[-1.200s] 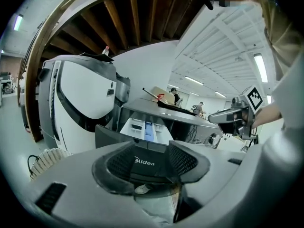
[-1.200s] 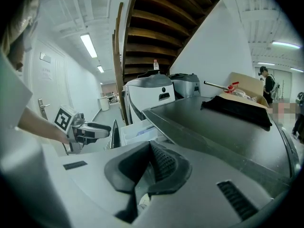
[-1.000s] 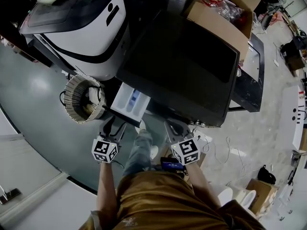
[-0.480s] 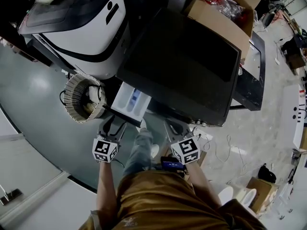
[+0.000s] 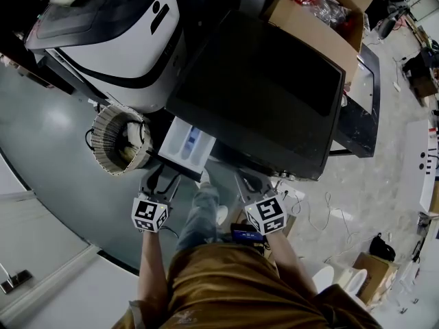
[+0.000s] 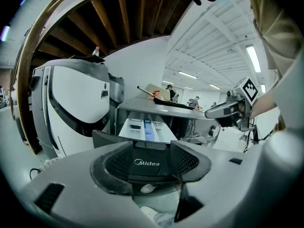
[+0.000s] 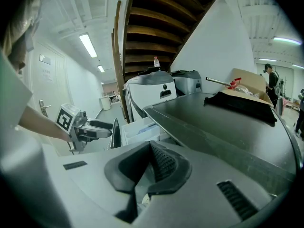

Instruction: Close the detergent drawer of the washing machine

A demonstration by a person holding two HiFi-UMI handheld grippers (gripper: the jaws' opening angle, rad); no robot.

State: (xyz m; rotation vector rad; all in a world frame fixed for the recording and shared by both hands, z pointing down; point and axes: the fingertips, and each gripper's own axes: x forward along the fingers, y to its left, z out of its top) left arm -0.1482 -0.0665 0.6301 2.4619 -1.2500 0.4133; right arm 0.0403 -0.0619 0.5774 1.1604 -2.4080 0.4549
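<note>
detergent drawer (image 5: 186, 144) out, long axis toward person; left gripper (image 6: 149, 159) wide; right gripper (image 7: 148, 160) closed

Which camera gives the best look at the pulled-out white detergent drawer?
The left gripper view: the white detergent drawer faces it, compartments showing. Head view shows it small from above; right gripper view only its side.

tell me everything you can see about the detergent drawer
The drawer stands pulled out, level, from the upper left front of the washer. It looks like a white plastic tray split into compartments, one with a blue insert, behind a dark front panel marked Midea. The left gripper, jaws apart, is right at that panel; contact cannot be told.
</note>
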